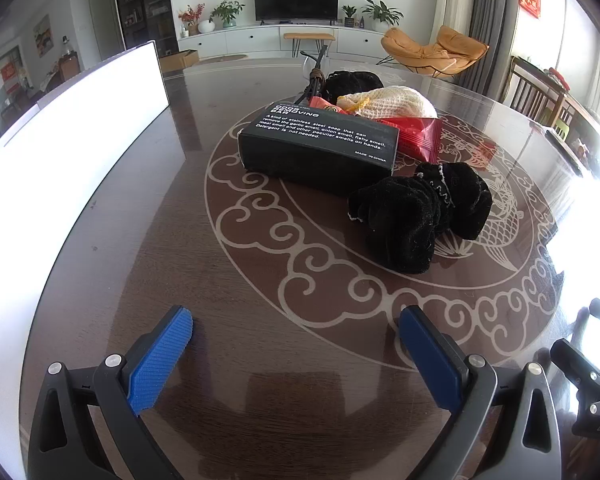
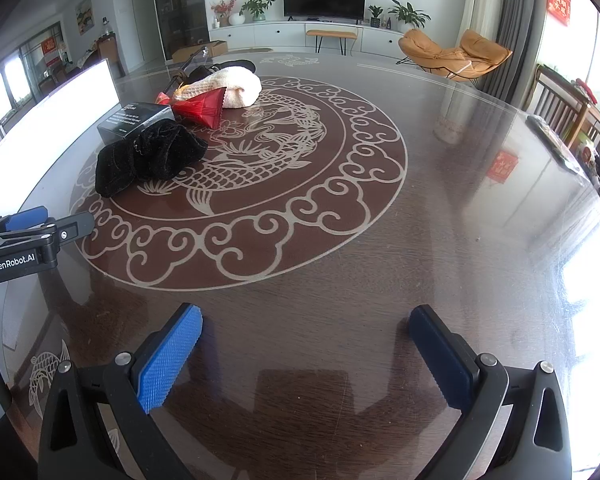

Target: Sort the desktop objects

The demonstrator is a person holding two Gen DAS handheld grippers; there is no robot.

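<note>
Your objects sit clustered on the table (image 1: 220, 280), toward its left edge beside the white tray (image 1: 72, 152), whose inside you cannot see. The black box (image 1: 316, 148) looks stiff: take its long sides. The black cloth (image 1: 416, 212) is soft; pinch a fold. The red packet (image 2: 202, 110) likely crinkles. Left gripper (image 1: 296, 336) and right gripper (image 2: 306, 336) jaws are spread, empty.

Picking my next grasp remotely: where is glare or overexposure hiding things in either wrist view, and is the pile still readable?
Left wrist view: the white tray is blown out, no detail; window glare washes the right table edge; the black box text stays sharp. Right wrist view: the same tray is overexposed, the glass tabletop mirrors the room, and the black cloth stays clear.
</note>
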